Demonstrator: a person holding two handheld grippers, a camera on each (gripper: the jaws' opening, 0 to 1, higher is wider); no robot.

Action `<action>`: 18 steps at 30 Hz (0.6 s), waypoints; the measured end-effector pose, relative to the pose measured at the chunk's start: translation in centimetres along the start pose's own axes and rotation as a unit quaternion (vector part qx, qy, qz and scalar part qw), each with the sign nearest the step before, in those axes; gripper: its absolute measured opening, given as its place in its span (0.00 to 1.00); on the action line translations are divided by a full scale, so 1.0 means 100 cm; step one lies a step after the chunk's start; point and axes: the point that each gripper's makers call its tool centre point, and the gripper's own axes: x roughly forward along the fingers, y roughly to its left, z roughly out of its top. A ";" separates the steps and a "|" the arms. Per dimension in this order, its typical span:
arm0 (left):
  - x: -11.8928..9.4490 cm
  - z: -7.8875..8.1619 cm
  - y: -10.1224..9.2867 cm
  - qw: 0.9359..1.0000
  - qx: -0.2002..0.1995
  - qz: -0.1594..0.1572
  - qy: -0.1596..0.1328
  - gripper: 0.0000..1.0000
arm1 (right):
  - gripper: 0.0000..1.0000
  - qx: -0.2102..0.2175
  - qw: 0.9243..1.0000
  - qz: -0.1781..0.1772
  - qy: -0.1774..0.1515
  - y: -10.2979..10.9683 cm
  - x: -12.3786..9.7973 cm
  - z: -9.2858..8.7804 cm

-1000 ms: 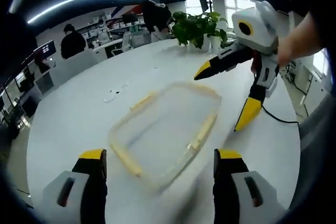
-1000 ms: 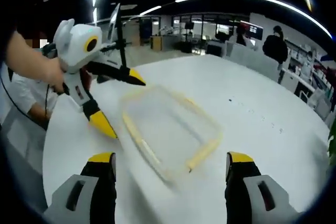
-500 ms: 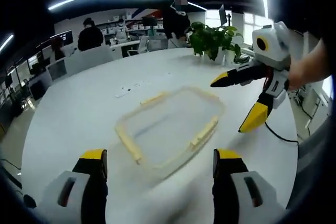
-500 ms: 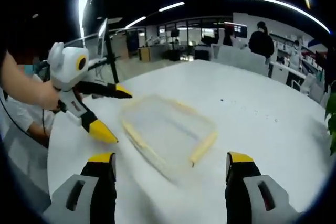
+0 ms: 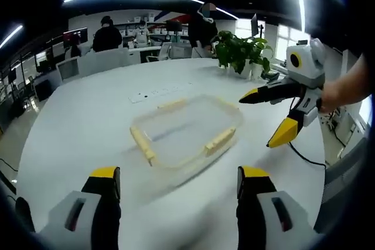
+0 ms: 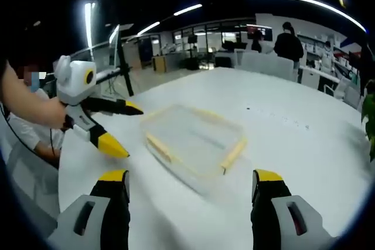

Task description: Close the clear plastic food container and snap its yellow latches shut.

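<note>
A clear plastic food container (image 5: 186, 130) lies on the round white table (image 5: 82, 127), about midway between both grippers. Yellow latches (image 5: 142, 144) run along its sides; another latch (image 5: 220, 140) faces me. Whether they are snapped down I cannot tell. My left gripper (image 5: 179, 175) is open and short of the container, nothing between its jaws. The right gripper (image 5: 256, 122) comes in from the right, held in a hand, open beside the container's right end. In the right gripper view the container (image 6: 196, 140) lies ahead of the open right gripper (image 6: 190, 177), with the left gripper (image 6: 133, 132) open at its left.
A potted plant (image 5: 237, 51) stands at the table's far side. A black cable (image 5: 307, 155) trails off the right edge. Small dark specks (image 6: 281, 120) dot the tabletop. People sit and stand at desks (image 5: 108, 36) behind. A person's sleeve (image 6: 26, 124) is beside the table.
Both views have pulled back and dropped lower toward the table, so the container looks flatter and a little farther. Both grippers remain open and apart from it.
</note>
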 end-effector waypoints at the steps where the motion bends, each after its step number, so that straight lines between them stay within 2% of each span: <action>1: 0.000 0.000 0.000 1.000 -0.003 -0.001 -0.001 0.81 | 0.87 0.001 1.000 -0.001 -0.001 0.001 -0.001 0.000; 6: -0.004 -0.003 -0.004 1.000 -0.007 -0.008 -0.002 0.81 | 0.87 0.007 1.000 0.002 -0.005 0.011 -0.008 -0.001; 10: -0.008 -0.004 -0.005 1.000 -0.022 -0.011 -0.009 0.80 | 0.86 0.010 1.000 0.001 -0.007 0.013 -0.013 -0.003; 18: -0.021 -0.010 -0.011 0.999 -0.027 -0.015 -0.011 0.80 | 0.86 0.022 1.000 -0.008 -0.013 0.015 -0.030 -0.006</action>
